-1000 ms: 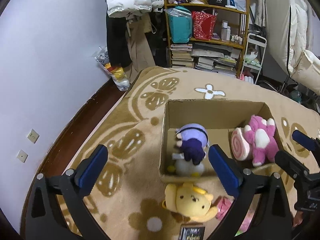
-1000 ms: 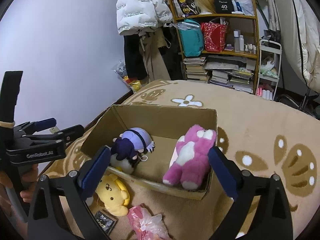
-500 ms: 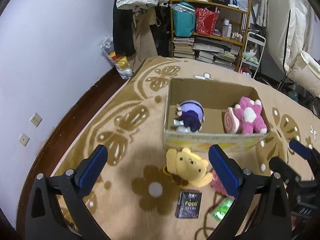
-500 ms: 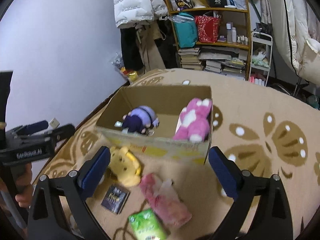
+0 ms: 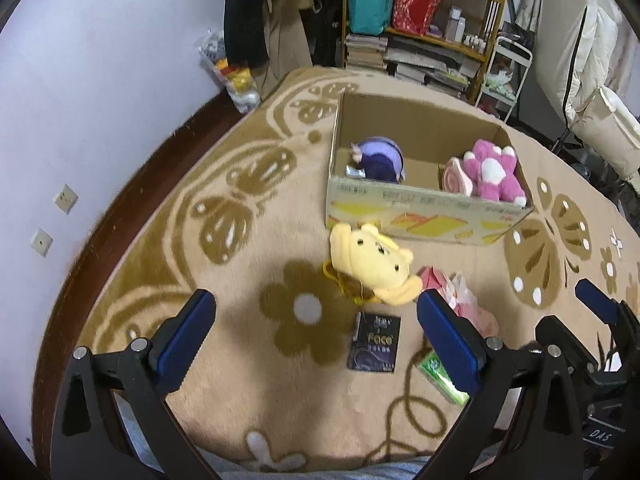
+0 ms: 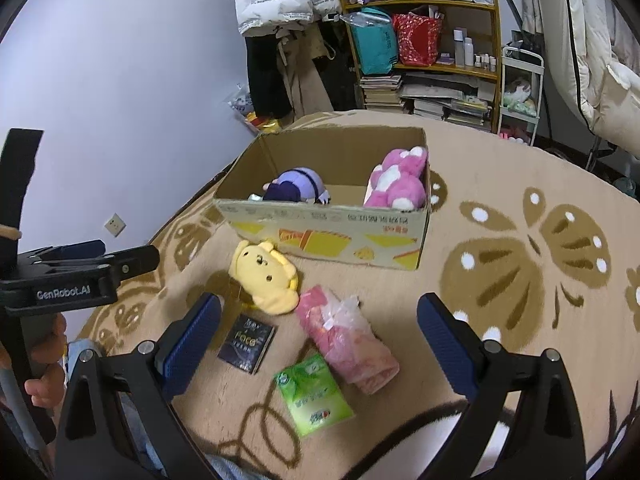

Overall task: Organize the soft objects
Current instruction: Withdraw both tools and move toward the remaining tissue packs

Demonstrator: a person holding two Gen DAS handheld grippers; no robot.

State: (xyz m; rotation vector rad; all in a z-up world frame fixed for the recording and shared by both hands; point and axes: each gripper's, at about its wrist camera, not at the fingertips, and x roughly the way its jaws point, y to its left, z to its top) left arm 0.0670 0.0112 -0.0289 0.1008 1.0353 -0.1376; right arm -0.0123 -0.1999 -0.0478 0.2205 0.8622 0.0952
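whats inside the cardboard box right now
The cardboard box holds a purple plush on one side and a pink plush on the other. The near wall hides their lower parts and the floor beneath them.

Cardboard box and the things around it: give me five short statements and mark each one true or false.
1. The pink plush lies inside the cardboard box. True.
2. The yellow plush is in the box too. False: it lies on the rug in front of the box.
3. The left gripper is shut on the black packet. False: its fingers are spread wide and empty; the packet lies flat on the rug.
4. A purple plush sits in the box, apart from the pink one. True.
5. The green packet lies on the rug near the pink wrapped bundle. True.
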